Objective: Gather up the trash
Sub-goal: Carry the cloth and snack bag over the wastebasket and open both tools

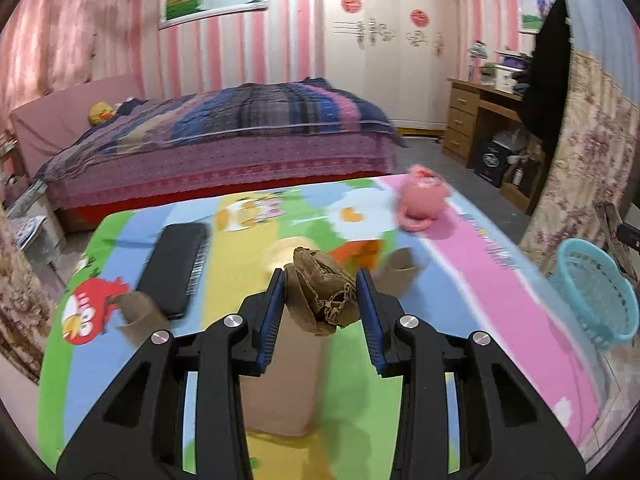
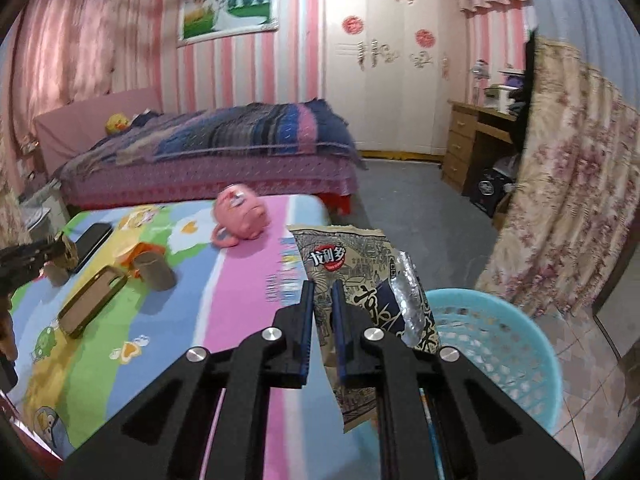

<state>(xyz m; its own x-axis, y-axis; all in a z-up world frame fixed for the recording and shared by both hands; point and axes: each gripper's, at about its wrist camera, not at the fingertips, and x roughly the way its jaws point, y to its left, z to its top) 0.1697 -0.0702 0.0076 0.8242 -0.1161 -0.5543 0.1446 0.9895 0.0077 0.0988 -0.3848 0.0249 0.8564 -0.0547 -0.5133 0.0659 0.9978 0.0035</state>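
Observation:
My left gripper is shut on a crumpled brown paper ball and holds it above the colourful cartoon table cover. It shows at the far left of the right wrist view. My right gripper is shut on an empty snack wrapper with Chinese print, held at the table's right edge, beside the light-blue plastic basket. The basket stands on the floor to the right of the table. Two cardboard tubes lie on the table.
On the table lie a black keyboard-like case, a phone case, a pink toy pot and an orange scrap. A bed stands behind the table, a wooden desk and floral curtain at the right.

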